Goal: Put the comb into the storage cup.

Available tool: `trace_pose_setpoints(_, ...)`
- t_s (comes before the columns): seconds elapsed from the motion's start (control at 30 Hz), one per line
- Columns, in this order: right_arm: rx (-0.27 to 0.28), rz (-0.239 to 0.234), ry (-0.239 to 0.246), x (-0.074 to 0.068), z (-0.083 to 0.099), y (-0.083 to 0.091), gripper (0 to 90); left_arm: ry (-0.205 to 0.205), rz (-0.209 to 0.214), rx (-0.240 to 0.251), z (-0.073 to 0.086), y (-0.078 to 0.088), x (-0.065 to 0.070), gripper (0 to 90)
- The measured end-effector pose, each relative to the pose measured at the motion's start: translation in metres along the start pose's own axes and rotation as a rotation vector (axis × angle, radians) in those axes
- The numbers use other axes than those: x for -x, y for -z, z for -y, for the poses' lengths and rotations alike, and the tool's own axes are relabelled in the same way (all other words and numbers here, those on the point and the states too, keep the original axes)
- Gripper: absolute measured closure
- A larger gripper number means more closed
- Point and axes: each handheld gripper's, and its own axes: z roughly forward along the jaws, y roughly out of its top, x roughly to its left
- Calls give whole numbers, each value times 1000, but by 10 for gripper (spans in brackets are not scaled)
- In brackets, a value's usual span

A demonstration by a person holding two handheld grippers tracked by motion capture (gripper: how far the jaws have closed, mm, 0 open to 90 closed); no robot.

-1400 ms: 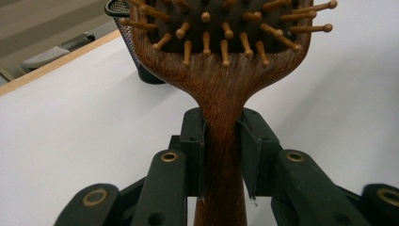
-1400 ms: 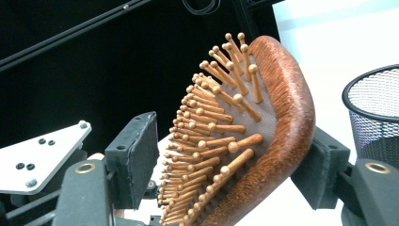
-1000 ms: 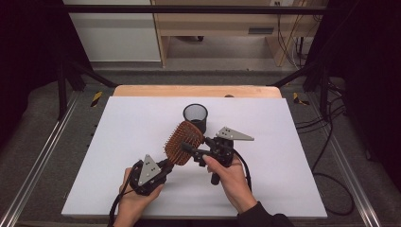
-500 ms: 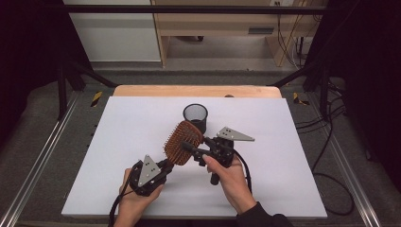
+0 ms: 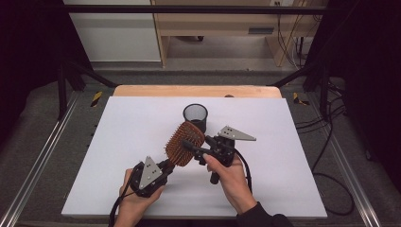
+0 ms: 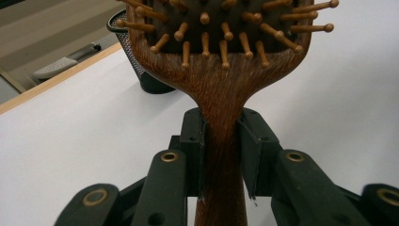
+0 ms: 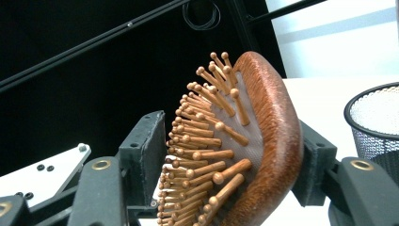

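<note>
A wooden paddle hairbrush [image 5: 184, 143] with wooden pins is held tilted above the white table top. My left gripper [image 5: 169, 165] is shut on its handle [image 6: 221, 141], both pads flat against the wood just below the head [image 6: 221, 80]. My right gripper [image 5: 189, 146] comes in from the right and straddles the brush head [image 7: 273, 122]. One pad meets the pin tips and the other rests against the curved wooden back. Its jaws have just been closing, with the head between them. A black mesh cup [image 5: 195, 116] stands upright just behind the brush.
The white table top [image 5: 118, 142] has a wooden strip [image 5: 198, 91] along its far edge and metal rails on both sides. The mesh cup [image 7: 376, 127] is close to my right gripper's outer jaw. Cables trail from both grippers towards the person.
</note>
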Motion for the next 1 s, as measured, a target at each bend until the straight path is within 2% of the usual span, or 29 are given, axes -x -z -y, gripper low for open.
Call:
trace_pose_setpoints(0.17,9,-2,-1,-1,0,0,388,-3,4,6,0,1,1,731)
trace_pose_setpoints(0.27,5,-10,-5,-2,3,-2,387,-20,6,6,0,1,4,731)
trace_pose_setpoints(0.4,12,-11,-10,-4,2,-2,407,-8,8,12,-1,1,4,731)
trace_pose_setpoints(0.6,13,-26,-17,-5,2,-2,433,11,21,-14,1,-2,4,731)
trace_pose_setpoints(0.73,13,-33,-6,-8,3,-3,451,18,21,-14,2,-3,3,731)
trace_pose_setpoints(1.0,15,-46,-18,-9,2,-2,489,27,21,-8,2,-3,4,731)
